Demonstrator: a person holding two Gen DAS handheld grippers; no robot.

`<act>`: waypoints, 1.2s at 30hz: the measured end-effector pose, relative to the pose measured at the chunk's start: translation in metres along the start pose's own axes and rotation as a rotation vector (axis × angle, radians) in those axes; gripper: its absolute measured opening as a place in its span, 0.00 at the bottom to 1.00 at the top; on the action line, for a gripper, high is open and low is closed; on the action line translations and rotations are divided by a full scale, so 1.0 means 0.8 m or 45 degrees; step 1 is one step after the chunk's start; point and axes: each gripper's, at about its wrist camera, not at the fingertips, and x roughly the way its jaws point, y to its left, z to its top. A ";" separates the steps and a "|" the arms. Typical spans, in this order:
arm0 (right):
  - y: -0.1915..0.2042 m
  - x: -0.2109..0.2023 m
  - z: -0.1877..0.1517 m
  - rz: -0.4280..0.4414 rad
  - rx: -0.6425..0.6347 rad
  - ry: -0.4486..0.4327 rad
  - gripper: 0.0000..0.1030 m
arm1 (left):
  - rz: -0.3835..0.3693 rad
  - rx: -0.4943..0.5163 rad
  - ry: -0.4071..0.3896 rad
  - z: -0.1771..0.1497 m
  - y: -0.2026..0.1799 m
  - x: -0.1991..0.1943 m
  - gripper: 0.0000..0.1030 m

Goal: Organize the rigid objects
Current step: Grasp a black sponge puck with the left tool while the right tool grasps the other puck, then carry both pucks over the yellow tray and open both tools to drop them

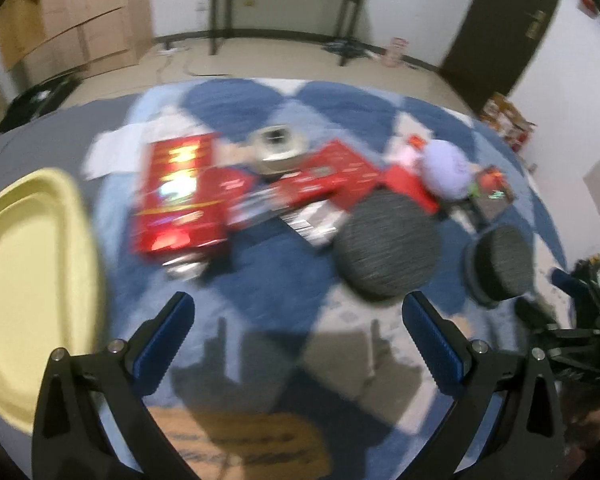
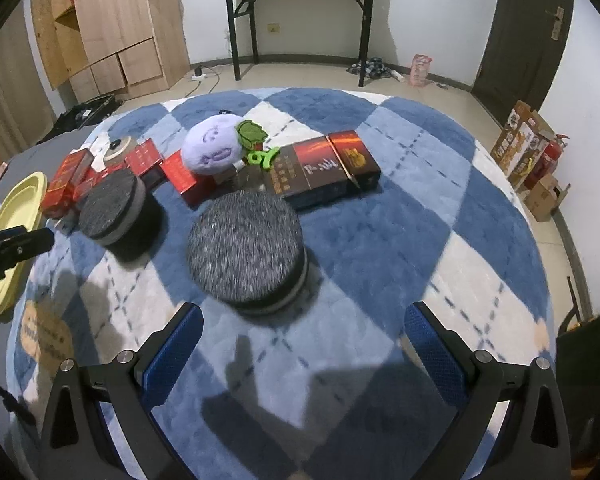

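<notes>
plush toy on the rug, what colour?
Pale purple plush toy with a green leaf; clearest in the right wrist view.

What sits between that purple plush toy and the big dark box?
A green plastic toy lies between the purple plush and the dark box, seen in the right wrist view.

A blue, pale-blue and white diamond-checked plush rug [image 2: 380, 240] carries speckled grey-black round cushions [image 2: 246, 250], glossy red boxes [image 2: 66, 182], a lilac plush toy [image 2: 214, 146] and a pale yellow oval tray [image 2: 16, 208].
</notes>
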 end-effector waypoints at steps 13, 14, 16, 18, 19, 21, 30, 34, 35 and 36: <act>0.037 0.066 0.018 0.079 -0.185 -0.072 0.90 | -0.142 0.019 0.066 0.030 -0.043 0.057 0.74; 0.040 0.072 0.019 0.076 -0.199 -0.062 0.79 | -0.146 0.040 0.057 0.028 -0.045 0.056 0.68; 0.041 0.080 0.019 0.054 -0.214 -0.046 0.66 | -0.169 0.047 0.052 0.025 -0.045 0.055 0.67; 0.037 0.083 0.021 0.079 -0.179 -0.058 0.66 | -0.178 0.044 0.052 0.024 -0.042 0.055 0.67; 0.035 0.082 0.021 0.090 -0.170 -0.061 0.66 | -0.184 0.045 0.050 0.024 -0.041 0.054 0.66; 0.034 0.077 0.022 0.087 -0.188 -0.077 0.65 | -0.209 0.047 0.021 0.025 -0.038 0.044 0.66; 0.015 0.025 0.009 0.126 -0.194 -0.105 0.65 | -0.280 0.113 -0.071 0.021 -0.030 -0.036 0.66; 0.012 0.005 0.005 0.123 -0.208 -0.110 0.65 | -0.272 0.131 -0.073 0.011 -0.016 -0.063 0.66; 0.013 -0.001 0.005 0.127 -0.208 -0.115 0.65 | -0.261 0.127 -0.076 0.009 -0.010 -0.068 0.66; 0.014 -0.005 0.006 0.132 -0.209 -0.119 0.65 | -0.256 0.117 -0.072 0.006 -0.001 -0.073 0.66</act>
